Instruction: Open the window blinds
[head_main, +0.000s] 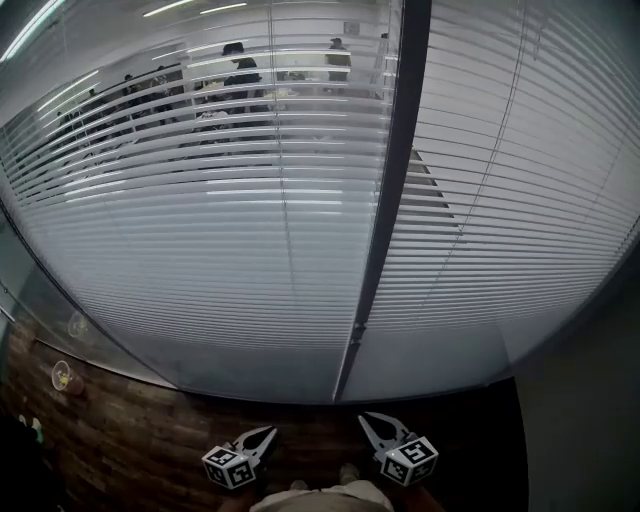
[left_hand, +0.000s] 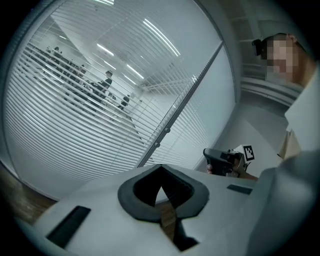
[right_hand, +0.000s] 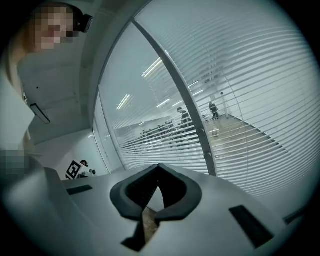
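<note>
Head view: the left gripper (head_main: 268, 434) and right gripper (head_main: 375, 428) are held low, both well short of the blinds (head_main: 200, 230), which lie ahead of and above the jaws with their slats running crosswise. A dark upright post (head_main: 395, 200) divides the blinds into two panels, and two small knobs (head_main: 357, 328) sit near its foot. The knobs lie almost straight ahead of the right jaws and off to the right of the left jaws, so the right hand looks the nearer; whether those knobs work the slats cannot be told from here. Left gripper view: the jaws are closed tip to tip with nothing between them, and the post slants up ahead and slightly right of the tips, its knobs just above them in the picture. Right gripper view: these jaws are likewise closed and empty, and the post rises ahead, a little right of the tips. Slats on both panels lie nearly flat, so any reach must go forward and up.
</note>
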